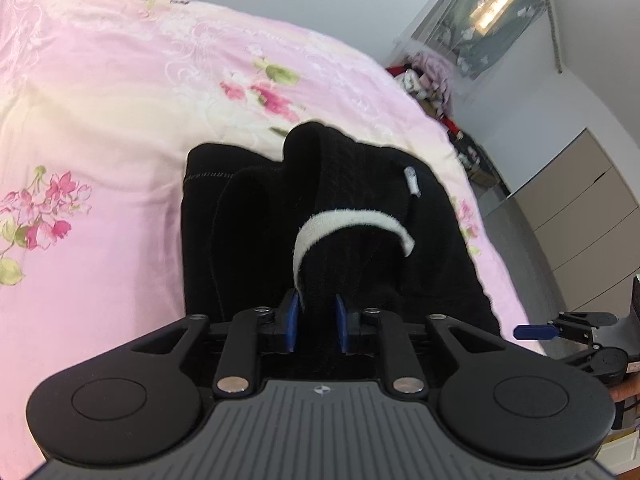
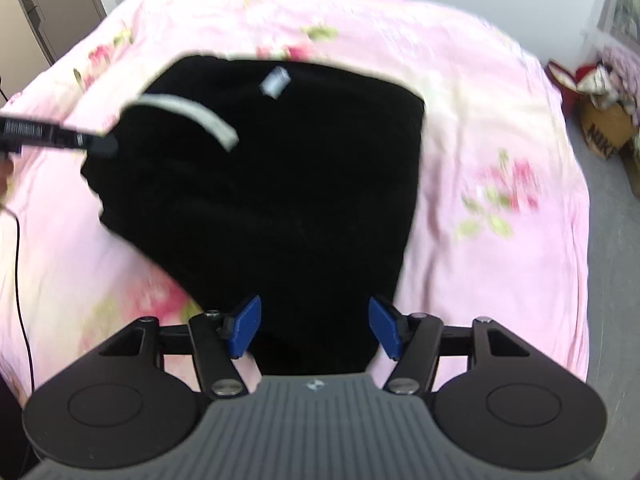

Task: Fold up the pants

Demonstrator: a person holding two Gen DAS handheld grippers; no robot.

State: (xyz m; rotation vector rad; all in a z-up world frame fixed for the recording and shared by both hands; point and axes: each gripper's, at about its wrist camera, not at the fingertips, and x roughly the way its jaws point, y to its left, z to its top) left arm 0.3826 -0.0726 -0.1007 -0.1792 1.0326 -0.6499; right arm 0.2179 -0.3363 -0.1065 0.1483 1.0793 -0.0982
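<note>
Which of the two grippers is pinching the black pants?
The left gripper: its jaws are clamped on a bunched fold of the pants. The right gripper has wide jaws pinching nothing.

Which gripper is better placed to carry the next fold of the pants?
Left, probably. The left gripper already pinches a raised bunch of the black pants. The right gripper is open, with nothing gripped.

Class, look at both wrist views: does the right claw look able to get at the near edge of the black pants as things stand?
Probably yes. The right claw is open, and the black pants lie directly ahead between its pads, with nothing covering that edge. The left claw grips elsewhere.
</note>
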